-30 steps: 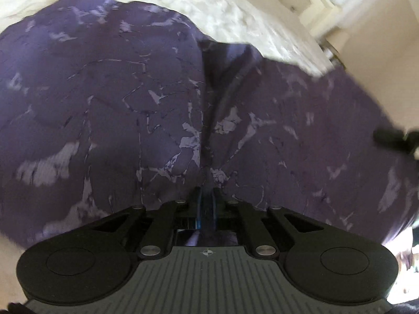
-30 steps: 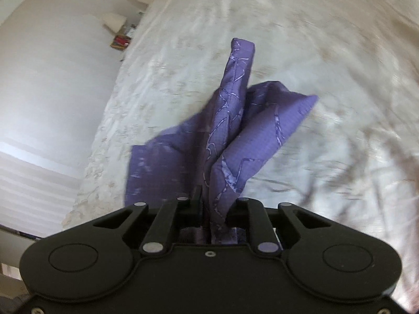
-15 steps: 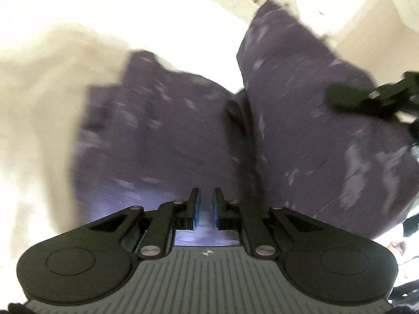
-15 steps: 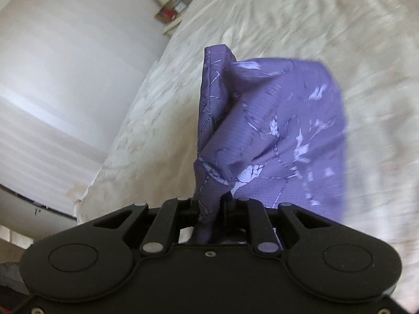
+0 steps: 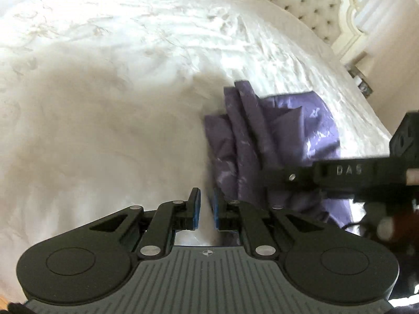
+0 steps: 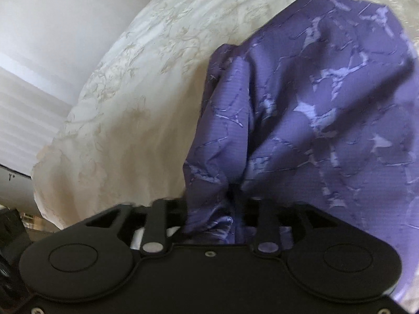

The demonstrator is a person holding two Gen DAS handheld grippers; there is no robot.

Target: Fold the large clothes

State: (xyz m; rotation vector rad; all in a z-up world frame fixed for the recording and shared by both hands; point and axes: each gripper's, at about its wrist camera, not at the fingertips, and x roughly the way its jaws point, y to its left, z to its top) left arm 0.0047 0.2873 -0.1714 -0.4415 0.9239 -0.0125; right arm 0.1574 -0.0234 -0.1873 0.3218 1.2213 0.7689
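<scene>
Purple marble-patterned fabric garment (image 6: 301, 120) lay bunched between the right gripper (image 6: 222, 204)'s just-opening jaws, right of the nearly shut, empty left gripper (image 5: 207, 206); bare cream embroidered bedspread (image 5: 117, 104) spread leftward.

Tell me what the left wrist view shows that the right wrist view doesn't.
Left wrist only: the tufted headboard, the right gripper reaching in from the side in front of the purple garment, and the left gripper with jaws almost together and nothing between them. Right wrist only: a pale wall beside the bed, and cloth bunched between the right gripper's jaws, which have just been opening. Both: the purple garment and the cream bedspread.
</scene>
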